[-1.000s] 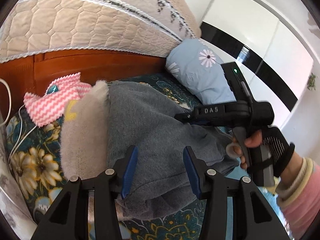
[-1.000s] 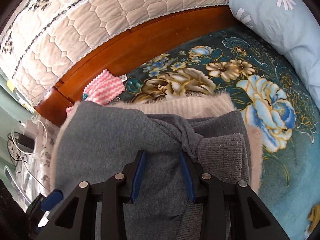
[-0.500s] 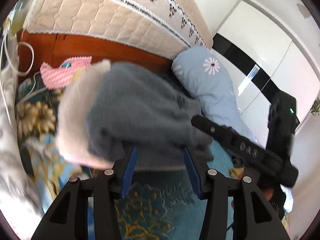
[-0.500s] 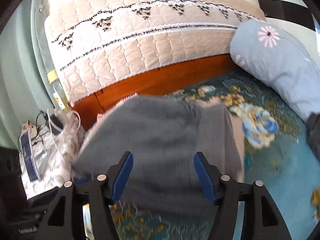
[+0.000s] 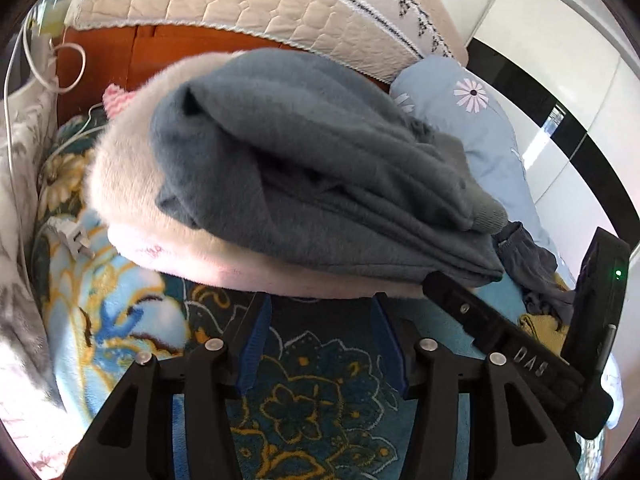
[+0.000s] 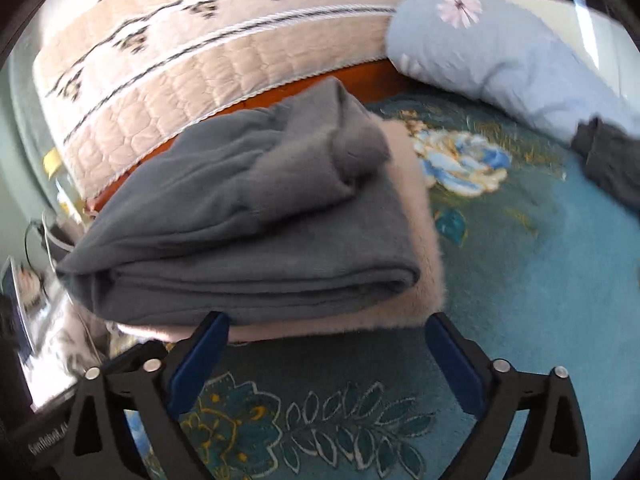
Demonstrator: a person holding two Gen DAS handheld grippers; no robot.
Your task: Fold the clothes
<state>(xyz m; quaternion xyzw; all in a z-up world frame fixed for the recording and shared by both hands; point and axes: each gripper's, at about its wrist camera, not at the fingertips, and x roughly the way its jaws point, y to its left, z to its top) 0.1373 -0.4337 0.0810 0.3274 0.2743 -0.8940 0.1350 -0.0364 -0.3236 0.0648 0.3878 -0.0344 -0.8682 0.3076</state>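
On the floral bedspread (image 6: 520, 280), folded grey garment (image 6: 248, 216) lies just beyond right gripper (image 6: 326, 360).

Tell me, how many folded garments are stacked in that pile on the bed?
2: a grey garment on top and a fluffy pale pink one beneath it. A dark garment lies apart, unfolded, by the blue pillow. More may be hidden.

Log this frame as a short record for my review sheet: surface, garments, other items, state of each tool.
surface: floral blanket on a bed, wooden headboard behind
stack: folded grey garment lying on a pale pink fluffy garment
unfolded clothing: dark garment near the light blue pillow
other items: pink zigzag cloth behind the stack; white charger plug on the blanket
left tool: open, holding nothing, at the stack's near edge
right tool: open wide, holding nothing, at the stack's near edge
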